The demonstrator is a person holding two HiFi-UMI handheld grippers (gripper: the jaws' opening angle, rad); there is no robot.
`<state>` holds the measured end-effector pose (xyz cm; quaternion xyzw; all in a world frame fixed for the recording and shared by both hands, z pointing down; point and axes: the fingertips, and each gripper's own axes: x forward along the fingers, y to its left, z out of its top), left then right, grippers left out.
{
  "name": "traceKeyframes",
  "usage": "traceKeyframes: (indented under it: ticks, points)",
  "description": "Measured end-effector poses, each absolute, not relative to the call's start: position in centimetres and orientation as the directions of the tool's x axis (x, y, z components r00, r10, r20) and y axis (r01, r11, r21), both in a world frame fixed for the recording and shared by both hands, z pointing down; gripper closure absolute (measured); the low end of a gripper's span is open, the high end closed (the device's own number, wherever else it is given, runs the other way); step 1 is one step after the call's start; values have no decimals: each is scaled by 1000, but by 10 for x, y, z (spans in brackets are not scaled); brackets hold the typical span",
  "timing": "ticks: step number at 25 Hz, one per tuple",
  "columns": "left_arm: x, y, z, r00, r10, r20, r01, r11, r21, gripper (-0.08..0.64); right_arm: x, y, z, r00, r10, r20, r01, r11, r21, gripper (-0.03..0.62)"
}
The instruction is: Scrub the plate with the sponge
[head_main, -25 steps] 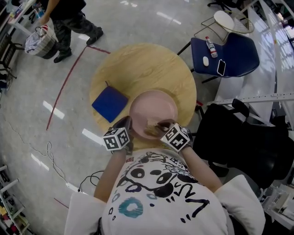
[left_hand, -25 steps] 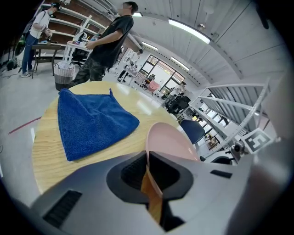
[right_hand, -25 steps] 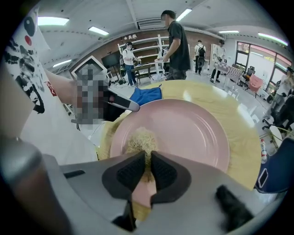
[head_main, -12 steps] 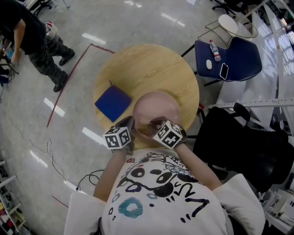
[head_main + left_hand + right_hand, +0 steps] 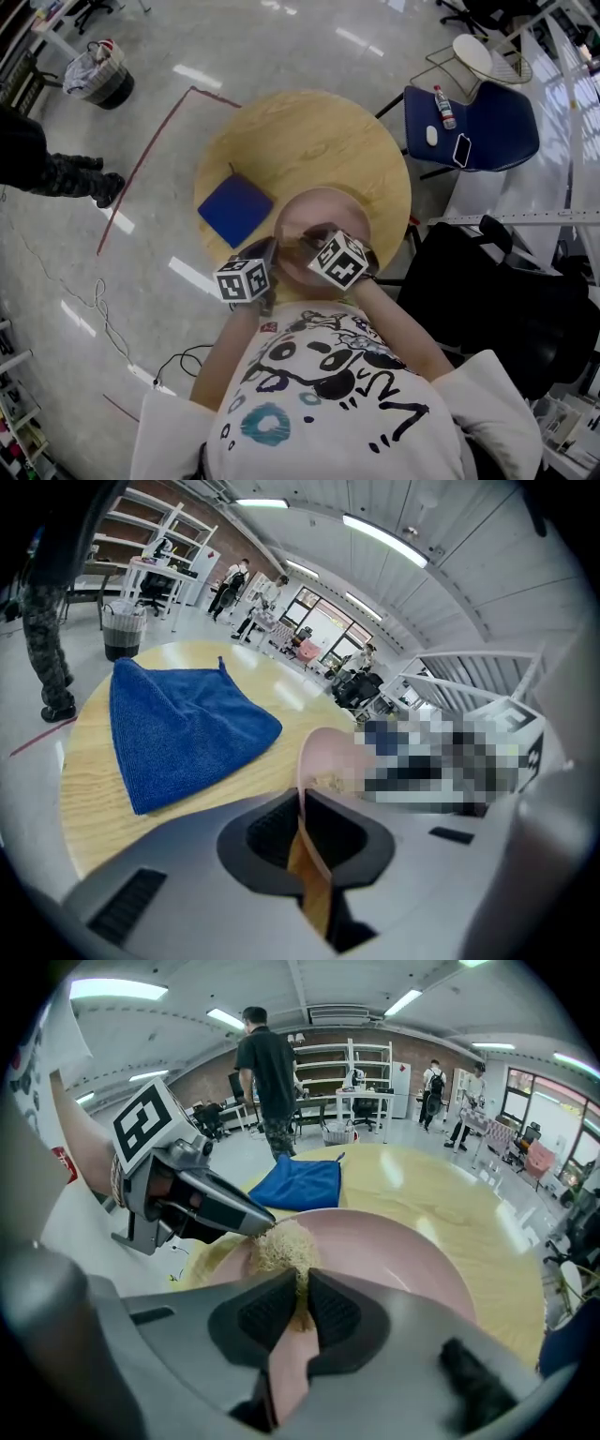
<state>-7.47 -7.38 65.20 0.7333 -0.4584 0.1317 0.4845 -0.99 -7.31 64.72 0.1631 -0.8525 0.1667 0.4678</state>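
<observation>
A pink plate (image 5: 328, 216) lies on the near side of the round wooden table (image 5: 309, 136). My left gripper (image 5: 269, 253) is shut on the plate's near-left rim; in the left gripper view the rim (image 5: 314, 761) runs edge-on between the jaws of this gripper (image 5: 306, 834). My right gripper (image 5: 311, 243) is shut on a tan fibrous sponge (image 5: 279, 1244), which rests on the plate's (image 5: 403, 1255) inner face close to the left gripper (image 5: 192, 1199). The right gripper's (image 5: 298, 1302) pads squeeze the sponge's lower end.
A folded blue cloth (image 5: 235, 209) lies on the table left of the plate. A blue chair (image 5: 473, 117) with a bottle and a phone stands at the far right. A black chair (image 5: 497, 300) is at my right. A person's legs (image 5: 47, 169) and a basket (image 5: 98, 75) are on the floor, left.
My right gripper slid the sponge leftward across the plate, toward the left gripper. The left gripper kept its hold on the rim. The person on the floor walked off to the left.
</observation>
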Motion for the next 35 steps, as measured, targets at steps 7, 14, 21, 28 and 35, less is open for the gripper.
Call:
traceKeyframes:
  ticks: [7, 14, 21, 28, 35]
  points:
    - [-74, -72, 652, 539, -551, 637, -801, -104, 589, 528, 3, -93, 638, -484, -186, 855, -456, 887, -66, 538]
    - [-71, -75, 653, 540, -562, 626, -799, -108, 591, 528, 16, -96, 651, -454, -166, 876, -426, 903, -50, 538]
    - [-74, -70, 652, 535, -563, 630, -806, -116, 581, 528, 14, -100, 650, -458, -190, 868, -455, 889, -46, 540]
    - [-72, -70, 651, 535, -561, 632, -807, -118, 579, 528, 24, -121, 647, -442, -236, 865, -495, 869, -16, 540]
    - [-73, -69, 651, 527, -570, 631, -807, -102, 582, 528, 46, -137, 646, -411, -274, 869, -537, 843, 11, 540]
